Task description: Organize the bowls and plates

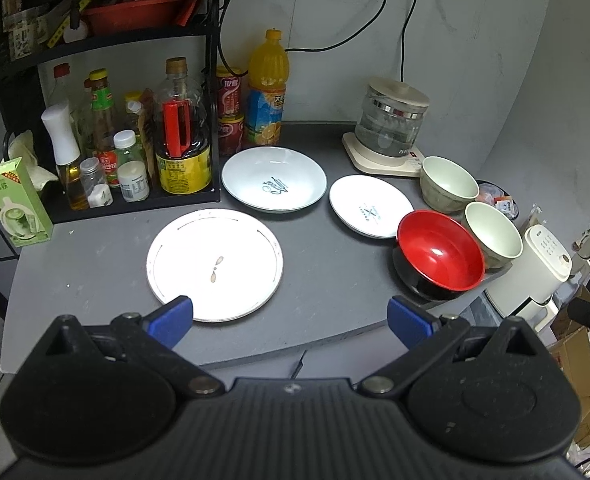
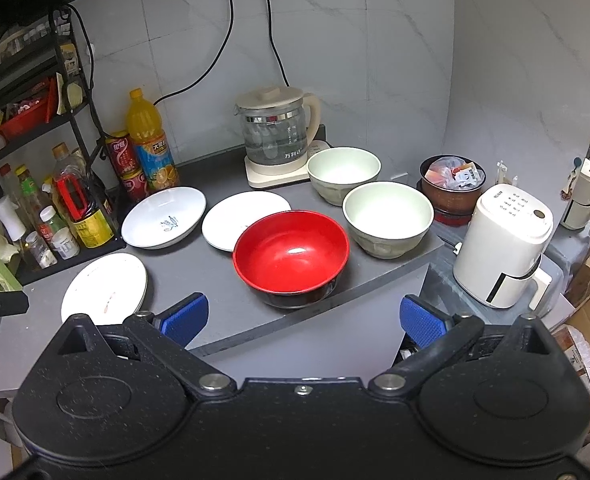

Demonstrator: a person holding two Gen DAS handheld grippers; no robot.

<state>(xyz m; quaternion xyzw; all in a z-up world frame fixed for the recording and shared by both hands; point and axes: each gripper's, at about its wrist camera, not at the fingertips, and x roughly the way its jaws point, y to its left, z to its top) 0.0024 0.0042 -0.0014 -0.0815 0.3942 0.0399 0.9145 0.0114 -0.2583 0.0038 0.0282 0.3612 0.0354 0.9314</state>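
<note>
On the grey counter [image 1: 107, 276] lie a flat white plate [image 1: 215, 265] [image 2: 105, 287], a deep white plate [image 1: 274, 179] [image 2: 164, 217] and a small white plate [image 1: 371, 205] [image 2: 245, 219]. A red bowl with a black outside [image 1: 441, 256] [image 2: 292, 255] stands near the front edge. Two pale green bowls [image 1: 449, 184] [image 1: 493, 234] [image 2: 343, 175] [image 2: 387, 218] stand behind it. My left gripper [image 1: 290, 322] hovers open just in front of the flat plate. My right gripper [image 2: 302, 320] hovers open in front of the red bowl. Both hold nothing.
A black rack with sauce bottles [image 1: 135, 152] stands at the left, an orange juice bottle [image 1: 267, 92] and cans behind. A glass kettle [image 2: 279, 136] sits at the back wall. A brown pot of packets [image 2: 453, 188] and a white appliance [image 2: 503, 248] are at the right.
</note>
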